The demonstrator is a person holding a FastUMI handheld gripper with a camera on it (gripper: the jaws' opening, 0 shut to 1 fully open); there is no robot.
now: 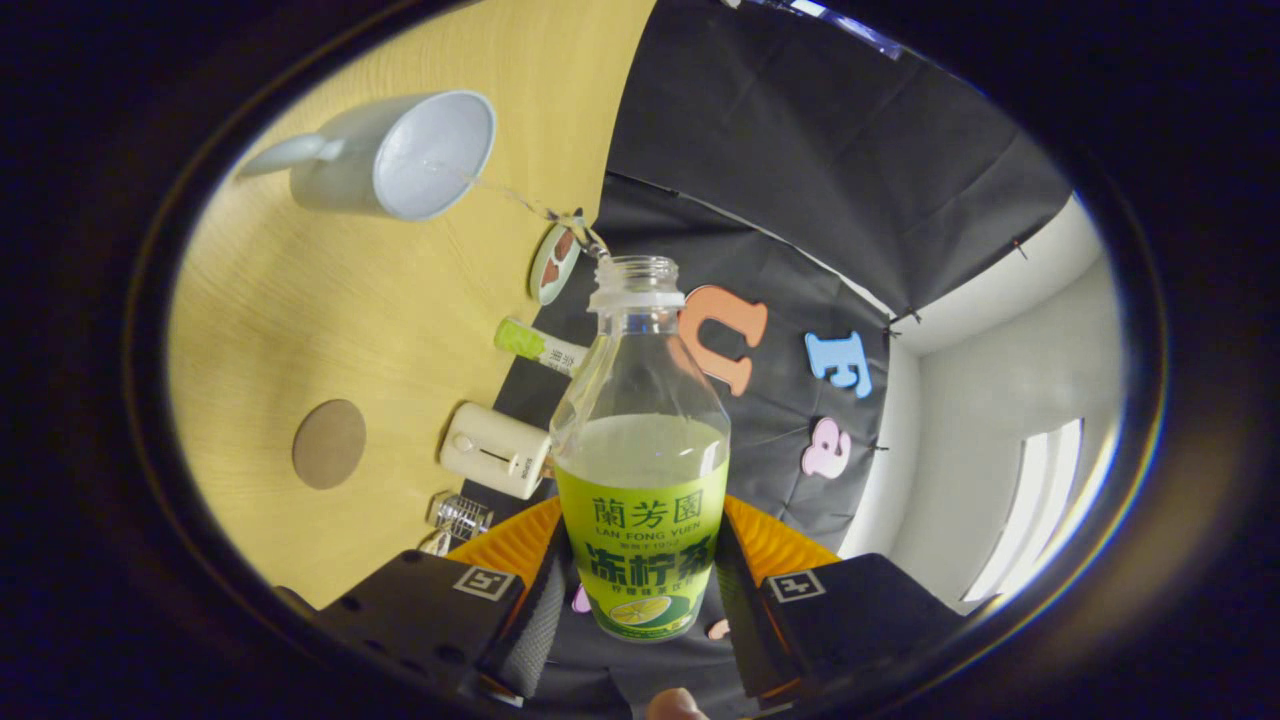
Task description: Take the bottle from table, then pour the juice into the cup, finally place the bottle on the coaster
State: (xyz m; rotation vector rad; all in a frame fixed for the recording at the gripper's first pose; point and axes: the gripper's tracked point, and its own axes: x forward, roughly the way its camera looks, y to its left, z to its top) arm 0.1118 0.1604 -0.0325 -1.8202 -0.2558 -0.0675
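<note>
Now you are mid-pour: your claw (640, 600) is clamped on the bottle (641, 470), both fingers pressed against its labelled sides, and the whole view is tilted. A thin stream runs from the open mouth across to the cup (400, 155), which stands on the bench (300, 330) well beyond the fingers. The bottle looks about half full, so taking it is done, pouring is under way, and setting it down remains. The round coaster (329, 444) lies bare on the bench, apart from the cup, with open wood around it. Near the bench's far edge sit a cream box (496, 450), a small tube (540, 346) and a disc (553, 263); keep clear of those.
</note>
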